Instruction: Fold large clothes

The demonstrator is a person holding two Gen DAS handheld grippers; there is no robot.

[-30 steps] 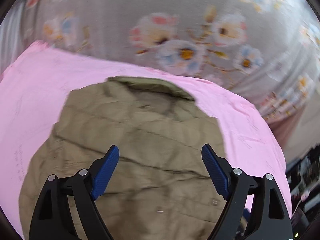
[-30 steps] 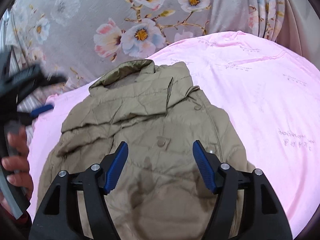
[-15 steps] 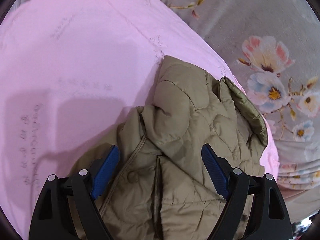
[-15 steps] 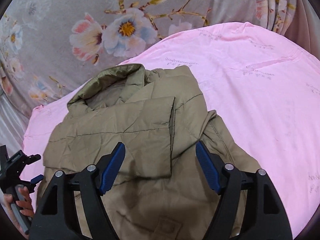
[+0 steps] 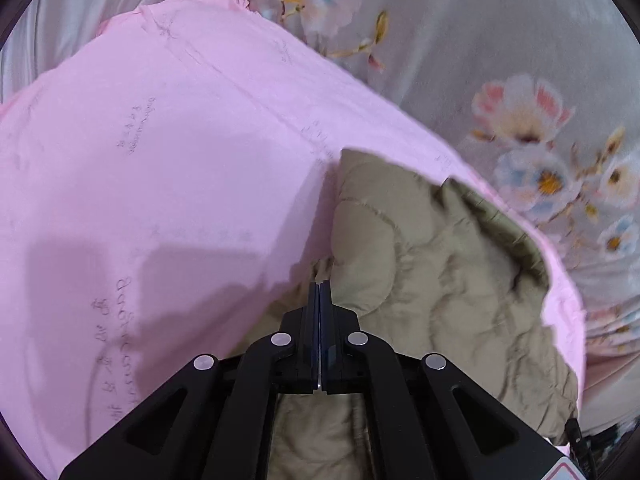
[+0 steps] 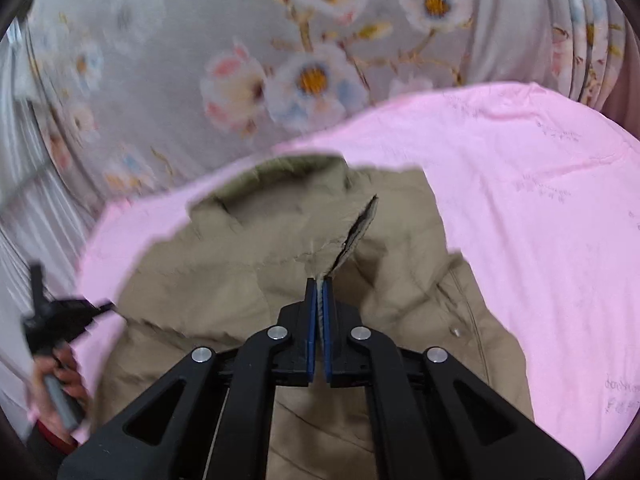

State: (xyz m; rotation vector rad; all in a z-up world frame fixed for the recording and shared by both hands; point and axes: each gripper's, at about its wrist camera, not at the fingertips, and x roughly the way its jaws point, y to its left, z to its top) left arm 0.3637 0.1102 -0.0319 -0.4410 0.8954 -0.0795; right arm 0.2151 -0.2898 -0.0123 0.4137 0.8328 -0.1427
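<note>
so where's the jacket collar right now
In the right wrist view the collar lies at the jacket's far end, near the pink sheet's edge, beyond the right tool.

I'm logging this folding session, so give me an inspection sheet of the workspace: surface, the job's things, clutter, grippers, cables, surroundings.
Surface: pink sheet with faint printed writing, covering the work area.
Job's things: olive quilted jacket lying on the sheet, rumpled, collar toward the far side; one snap button shows near its edge.
Clutter: nothing seen.
Grippers: left gripper shut at a jacket edge, fabric between the pads not clearly visible; right gripper shut on a pinched fold of the jacket.
Cables: a dark cord end at the left view's lower right edge.
Surroundings: grey floral fabric behind the sheet.
</note>
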